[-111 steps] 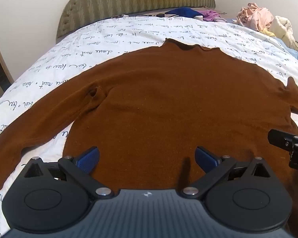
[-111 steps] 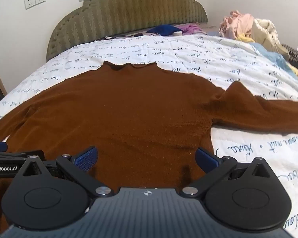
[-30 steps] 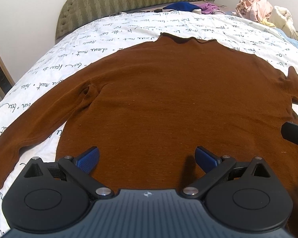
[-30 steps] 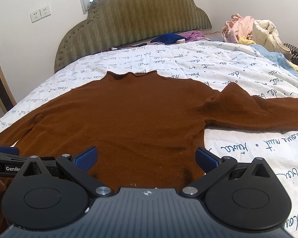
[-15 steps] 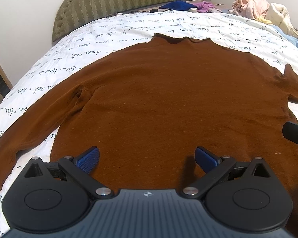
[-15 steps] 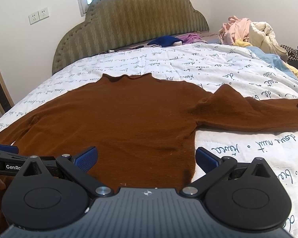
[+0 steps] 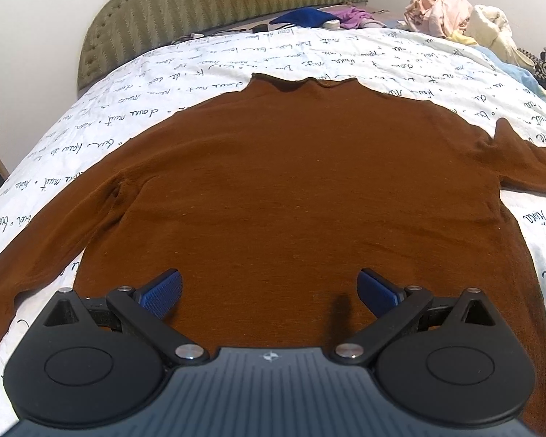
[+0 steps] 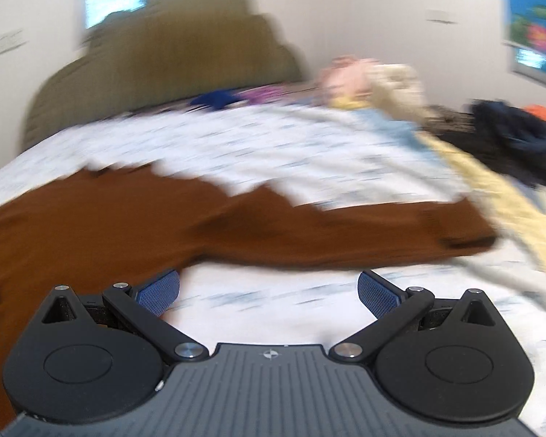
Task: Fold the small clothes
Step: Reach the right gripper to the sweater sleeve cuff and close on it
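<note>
A brown sweater (image 7: 302,189) is lying flat on the bed (image 7: 200,73), neck away. The left tool (image 7: 269,293) is hovering released over the hem; the right tool (image 8: 269,291), also released, is nearer the outstretched right sleeve (image 8: 382,236).

I see a bed (image 7: 207,83) covered by a white sheet printed with dark handwriting. A brown sweater (image 7: 302,189) lies flat on it, neck toward the far end by the olive padded headboard (image 7: 214,3), sleeves spread out left and right. In my right wrist view, which is blurred, the right sleeve (image 8: 400,233) stretches across the sheet to its cuff. At the far end lie a dark blue cloth (image 7: 302,17) and a purple one (image 7: 353,18) just beside it. Along the far right edge I see a heap of clothes (image 7: 455,11), pink, cream, pale blue and yellow.
</note>
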`<state>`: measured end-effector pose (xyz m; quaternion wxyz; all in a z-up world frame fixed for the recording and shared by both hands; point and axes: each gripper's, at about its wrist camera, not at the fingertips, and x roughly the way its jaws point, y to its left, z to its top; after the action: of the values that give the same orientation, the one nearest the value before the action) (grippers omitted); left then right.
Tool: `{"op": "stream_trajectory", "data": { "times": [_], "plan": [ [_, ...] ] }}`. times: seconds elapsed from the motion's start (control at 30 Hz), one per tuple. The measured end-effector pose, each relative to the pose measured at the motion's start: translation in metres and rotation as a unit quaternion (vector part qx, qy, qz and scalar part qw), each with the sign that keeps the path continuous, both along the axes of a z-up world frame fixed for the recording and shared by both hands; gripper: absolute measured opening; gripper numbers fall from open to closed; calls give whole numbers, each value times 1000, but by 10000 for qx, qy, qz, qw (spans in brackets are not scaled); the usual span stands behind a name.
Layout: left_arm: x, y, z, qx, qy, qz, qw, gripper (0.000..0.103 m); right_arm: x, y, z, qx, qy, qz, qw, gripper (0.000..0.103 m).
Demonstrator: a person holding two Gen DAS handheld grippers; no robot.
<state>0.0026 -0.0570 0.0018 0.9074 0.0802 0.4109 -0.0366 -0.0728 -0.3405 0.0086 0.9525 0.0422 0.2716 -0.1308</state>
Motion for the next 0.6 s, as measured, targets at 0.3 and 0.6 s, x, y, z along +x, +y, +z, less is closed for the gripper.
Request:
{"op": "stream_trajectory", "data": {
  "times": [0.3, 0.6],
  "plan": [
    [5, -7, -6, 34, 141, -24, 9999, 103, 8, -110, -9, -1586, 183, -1353, 9779, 97],
    [11, -14, -12, 98, 257, -52, 9996, 103, 22, -155, -37, -2829, 816, -1458, 9445, 95]
  ]
}}
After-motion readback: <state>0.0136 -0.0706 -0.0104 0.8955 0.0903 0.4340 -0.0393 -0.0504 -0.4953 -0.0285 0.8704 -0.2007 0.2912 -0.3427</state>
